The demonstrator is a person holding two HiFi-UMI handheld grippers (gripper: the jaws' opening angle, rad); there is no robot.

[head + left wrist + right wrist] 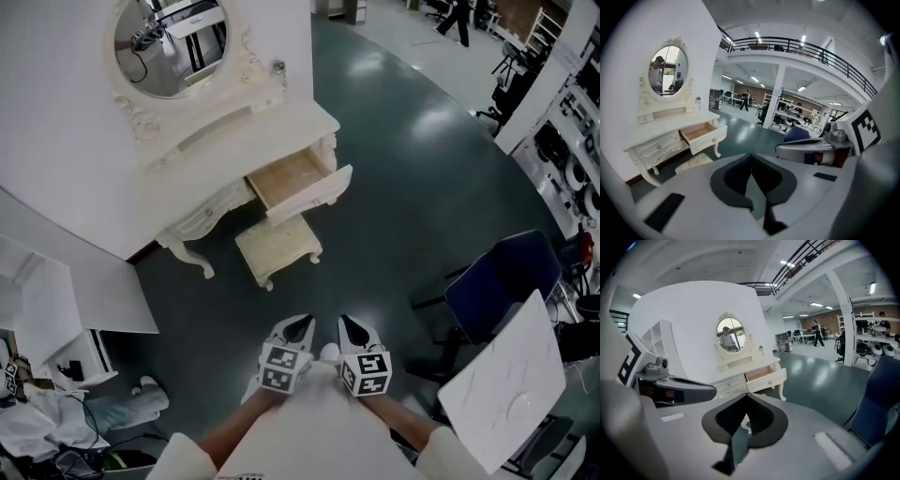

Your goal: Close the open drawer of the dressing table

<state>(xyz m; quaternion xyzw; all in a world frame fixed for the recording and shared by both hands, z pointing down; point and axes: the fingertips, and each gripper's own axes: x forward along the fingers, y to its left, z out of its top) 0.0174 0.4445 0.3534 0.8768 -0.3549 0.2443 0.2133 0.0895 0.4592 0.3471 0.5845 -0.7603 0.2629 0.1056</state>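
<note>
The white dressing table (234,122) with an oval mirror stands against a white wall panel, well ahead of me. Its right drawer (298,185) is pulled out and shows a bare wooden inside. In the left gripper view the open drawer (701,133) lies at the left. It sits near the middle in the right gripper view (764,376). My left gripper (302,324) and right gripper (348,324) hover side by side low in the head view, far short of the table. Both are shut with nothing between the fingertips, the left gripper (751,156) and the right gripper (746,395) alike.
A small cream stool (278,248) stands on the dark green floor just in front of the drawer. A blue chair (502,281) and a white board (506,380) are at the right. A white shelf unit (56,309) and clutter sit at the left.
</note>
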